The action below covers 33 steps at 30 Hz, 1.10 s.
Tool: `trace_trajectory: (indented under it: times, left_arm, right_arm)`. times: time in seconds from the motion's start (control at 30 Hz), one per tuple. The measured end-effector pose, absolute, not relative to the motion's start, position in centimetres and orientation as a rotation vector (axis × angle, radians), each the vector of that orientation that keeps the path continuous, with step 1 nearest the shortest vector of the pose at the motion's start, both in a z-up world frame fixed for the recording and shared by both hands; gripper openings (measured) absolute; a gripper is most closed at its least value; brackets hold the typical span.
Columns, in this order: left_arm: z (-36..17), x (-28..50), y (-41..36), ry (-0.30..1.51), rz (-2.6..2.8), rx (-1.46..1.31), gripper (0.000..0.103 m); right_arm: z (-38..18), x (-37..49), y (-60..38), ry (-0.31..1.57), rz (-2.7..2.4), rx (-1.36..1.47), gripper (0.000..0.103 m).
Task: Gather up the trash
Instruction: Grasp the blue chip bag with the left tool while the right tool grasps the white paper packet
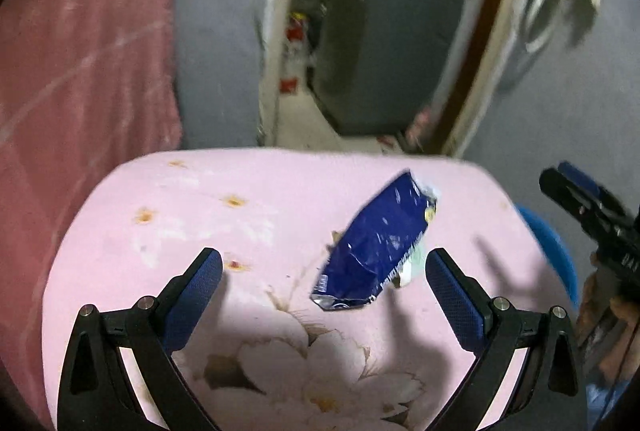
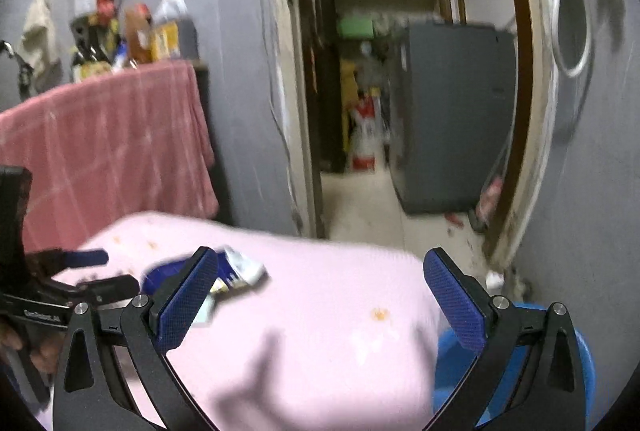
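Left gripper (image 1: 324,263): jaws spread wide, nothing between the blue pads, hovering above a pink flower-print table cover (image 1: 192,215). The blue snack wrapper (image 1: 376,251) lies flat on the cover just ahead of the right-hand finger (image 1: 452,295), nearer that finger than the other; whether they touch cannot be told. The wrapper is crumpled, its torn silver end toward the gripper and a white scrap at its right edge.

Right gripper (image 2: 320,283): jaws also wide apart, holding nothing, above the same cover (image 2: 320,295). In the right wrist view the wrapper (image 2: 236,271) sits partly hidden behind the left-hand finger (image 2: 188,295), blurred. The left gripper (image 2: 86,273) shows at the left edge of this view; the right gripper (image 1: 588,207) shows at the right edge of the left wrist view.

Surroundings: blue plastic bin (image 2: 452,363) beside the table's right edge, below the cover. Red-pink cloth (image 1: 80,71) draped over furniture to the left. Open doorway behind, with a grey cabinet (image 2: 452,119) inside.
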<state>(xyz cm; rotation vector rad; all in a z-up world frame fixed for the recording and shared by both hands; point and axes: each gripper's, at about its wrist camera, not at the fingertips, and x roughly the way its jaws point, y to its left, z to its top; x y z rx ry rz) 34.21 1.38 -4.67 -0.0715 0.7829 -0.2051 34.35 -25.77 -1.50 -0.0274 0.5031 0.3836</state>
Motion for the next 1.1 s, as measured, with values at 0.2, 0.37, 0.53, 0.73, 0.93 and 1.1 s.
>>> trace_trajectory:
  times: [0.2, 0.37, 0.53, 0.73, 0.93, 1.1]
  left_arm:
    - [-5.7, 35.9, -0.7, 0.845, -0.239, 0.032, 0.100]
    - [-6.0, 36.3, -1.9, 0.833, -0.273, 0.097, 0.099]
    - [-6.5, 36.6, -1.7, 0.860, -0.308, 0.095, 0.073]
    - [-5.9, 36.3, -1.0, 0.836, -0.330, 0.048, 0.052]
    - [-5.6, 36.8, 0.6, 0.859, -0.335, -0.046, 0.042]
    - [-5.4, 37.0, 2.7, 0.886, -0.285, -0.170, 0.040]
  right_arm:
    - [-2.3, 35.6, -26.8, 0.585, 0.379, 0.022, 0.103]
    - [-2.6, 36.1, -26.7, 0.620, 0.382, 0.023, 0.103]
    - [-2.7, 36.3, -26.1, 0.636, 0.386, 0.000, 0.103]
    - [-2.9, 36.2, -25.7, 0.647, 0.400, -0.013, 0.103]
    - [-3.4, 36.3, -24.9, 0.674, 0.416, -0.032, 0.103]
    - [-3.6, 36.3, -24.1, 0.696, 0.440, -0.028, 0.103]
